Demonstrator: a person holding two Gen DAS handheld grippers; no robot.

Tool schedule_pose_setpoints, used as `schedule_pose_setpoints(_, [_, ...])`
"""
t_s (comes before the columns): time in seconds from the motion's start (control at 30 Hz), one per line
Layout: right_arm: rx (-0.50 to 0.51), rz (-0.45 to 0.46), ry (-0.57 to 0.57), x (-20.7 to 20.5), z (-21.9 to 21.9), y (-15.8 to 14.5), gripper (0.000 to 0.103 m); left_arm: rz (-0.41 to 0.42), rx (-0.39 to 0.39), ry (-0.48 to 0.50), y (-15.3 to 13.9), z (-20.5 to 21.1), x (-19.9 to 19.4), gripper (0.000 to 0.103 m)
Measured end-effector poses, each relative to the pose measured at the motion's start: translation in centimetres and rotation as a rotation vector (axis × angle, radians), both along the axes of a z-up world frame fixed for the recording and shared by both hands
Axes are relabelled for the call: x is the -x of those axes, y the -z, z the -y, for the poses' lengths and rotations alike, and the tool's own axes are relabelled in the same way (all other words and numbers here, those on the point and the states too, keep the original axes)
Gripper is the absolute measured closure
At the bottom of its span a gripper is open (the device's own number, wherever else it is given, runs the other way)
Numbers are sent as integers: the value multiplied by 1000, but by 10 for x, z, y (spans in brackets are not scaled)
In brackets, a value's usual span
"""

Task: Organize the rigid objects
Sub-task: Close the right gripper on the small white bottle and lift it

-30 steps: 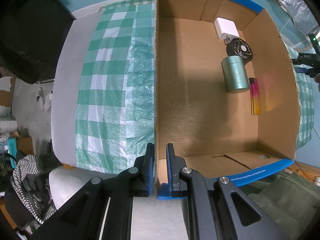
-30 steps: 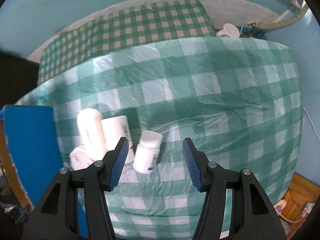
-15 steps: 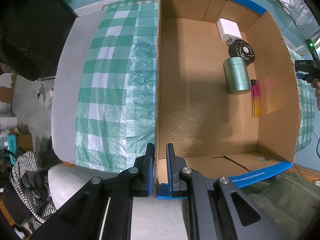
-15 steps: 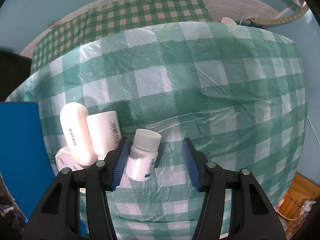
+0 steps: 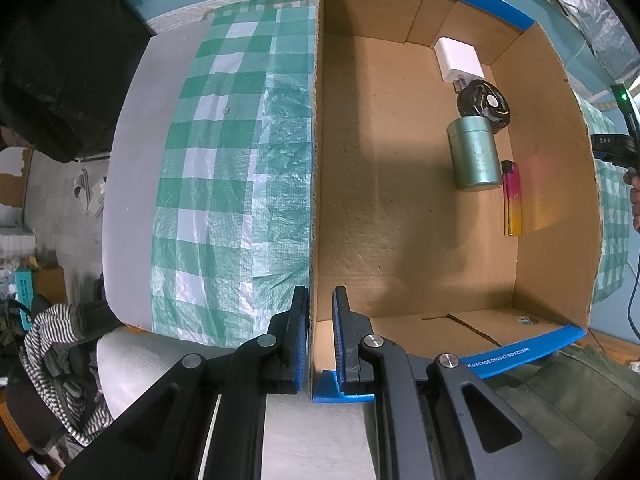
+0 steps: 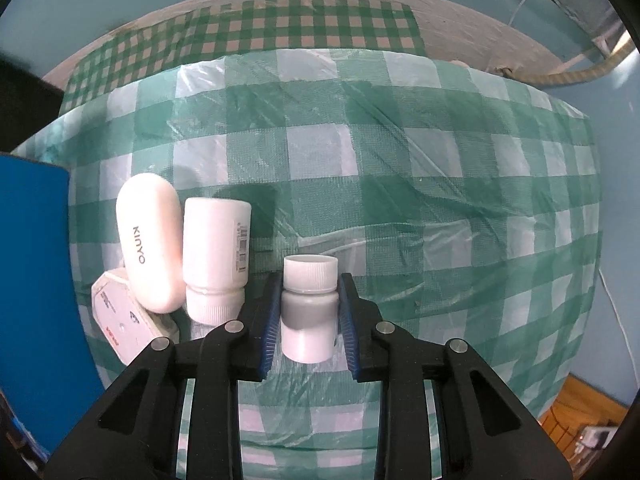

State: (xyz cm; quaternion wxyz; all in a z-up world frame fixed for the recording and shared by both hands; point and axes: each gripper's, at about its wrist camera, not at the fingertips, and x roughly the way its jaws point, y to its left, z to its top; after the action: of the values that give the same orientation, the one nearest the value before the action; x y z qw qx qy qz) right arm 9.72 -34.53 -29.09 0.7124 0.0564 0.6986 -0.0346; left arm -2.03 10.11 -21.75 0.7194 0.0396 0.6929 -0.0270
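In the right wrist view my right gripper (image 6: 309, 286) is shut on a small white pill bottle (image 6: 308, 312) that lies on the green checked cloth (image 6: 400, 184). Left of it lie a larger white bottle (image 6: 216, 256), a white oval KINYO case (image 6: 148, 240) and a flat white packet (image 6: 120, 328). In the left wrist view my left gripper (image 5: 320, 300) is shut on the near left wall of an open cardboard box (image 5: 316, 160). The box holds a white charger (image 5: 458, 58), a black round fan (image 5: 484, 106), a green tin (image 5: 474, 154) and a pink-yellow lighter (image 5: 513, 200).
The box's blue outer side (image 6: 36, 280) stands just left of the white items. The cloth-covered table (image 5: 224, 168) ends at a grey edge on the left. Striped clothing (image 5: 52, 352) lies below it. The other handheld gripper (image 5: 616, 144) shows beyond the box's right wall.
My right gripper moved forward over the small white bottle and closed on it. The left gripper kept its hold on the box wall.
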Motion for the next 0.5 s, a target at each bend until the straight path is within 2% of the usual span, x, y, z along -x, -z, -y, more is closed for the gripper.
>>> schedule_pose_setpoints(0.5, [-49,53,-61,16,-4,-41,77,3,-2,4,0,2,1,92])
